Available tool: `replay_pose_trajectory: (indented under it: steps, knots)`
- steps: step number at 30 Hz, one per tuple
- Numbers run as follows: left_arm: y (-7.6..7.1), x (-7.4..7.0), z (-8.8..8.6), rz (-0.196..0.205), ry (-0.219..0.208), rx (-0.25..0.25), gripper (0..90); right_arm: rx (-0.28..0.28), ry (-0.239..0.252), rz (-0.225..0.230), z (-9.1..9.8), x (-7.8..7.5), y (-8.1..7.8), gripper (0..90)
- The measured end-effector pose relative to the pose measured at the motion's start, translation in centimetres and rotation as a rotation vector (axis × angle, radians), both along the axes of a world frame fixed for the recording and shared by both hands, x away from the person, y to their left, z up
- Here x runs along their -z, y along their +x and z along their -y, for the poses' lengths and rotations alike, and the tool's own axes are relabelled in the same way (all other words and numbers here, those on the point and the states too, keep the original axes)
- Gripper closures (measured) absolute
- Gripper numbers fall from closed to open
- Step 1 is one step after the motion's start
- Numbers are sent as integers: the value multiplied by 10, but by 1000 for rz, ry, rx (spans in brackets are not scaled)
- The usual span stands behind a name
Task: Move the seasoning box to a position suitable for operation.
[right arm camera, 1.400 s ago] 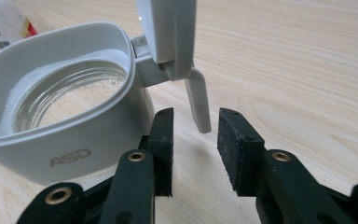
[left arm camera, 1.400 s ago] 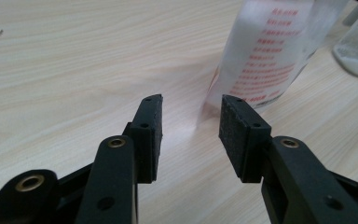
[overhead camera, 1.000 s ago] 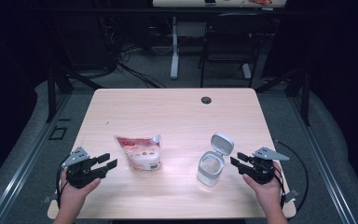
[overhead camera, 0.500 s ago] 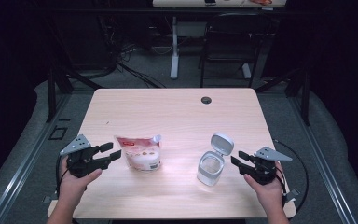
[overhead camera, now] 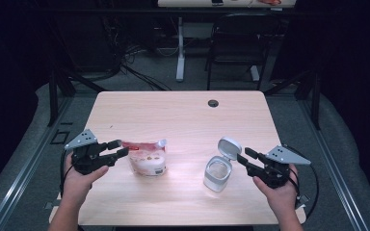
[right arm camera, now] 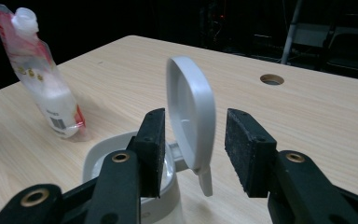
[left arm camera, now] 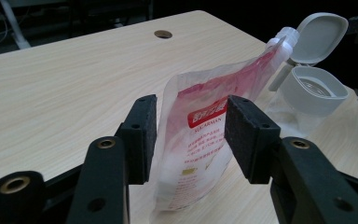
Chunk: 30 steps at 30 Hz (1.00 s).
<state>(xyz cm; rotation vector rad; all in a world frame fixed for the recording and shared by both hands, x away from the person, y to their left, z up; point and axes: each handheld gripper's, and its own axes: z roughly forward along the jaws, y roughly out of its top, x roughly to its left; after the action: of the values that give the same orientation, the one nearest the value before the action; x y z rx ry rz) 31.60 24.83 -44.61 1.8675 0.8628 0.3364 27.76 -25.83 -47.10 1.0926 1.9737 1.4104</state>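
Left gripper [left arm camera: 186, 140] open astride the red-and-white spouted pouch [left arm camera: 205, 140] at centre frame, right gripper [right arm camera: 191, 154] open around the clear container's [overhead camera: 217, 174] raised flip lid [right arm camera: 190, 116]: risks buckling the soft pouch, or tipping the container.

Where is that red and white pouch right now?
In the high view, the pouch stands left of centre near the table's front edge, beside the left gripper, left of the container.
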Motion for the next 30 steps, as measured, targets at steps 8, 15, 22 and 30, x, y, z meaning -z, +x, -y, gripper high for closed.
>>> replay_pose_trajectory:
  steps: [8, 15, 22, 30]
  knots:
    - [0, 2, 1, 6, 9, -5, 573, -87, -10, 0, -26, -20, 6, 616]
    - [2, 7, 0, 3, 15, -1, 588, -160, -31, 3, -64, -24, 20, 643]
    - [3, 10, 2, -1, 34, -1, 604, -240, -59, -2, -99, -18, 30, 649]
    - [3, 11, 0, -7, 26, -3, 641, -303, -70, -22, -135, -10, 44, 651]
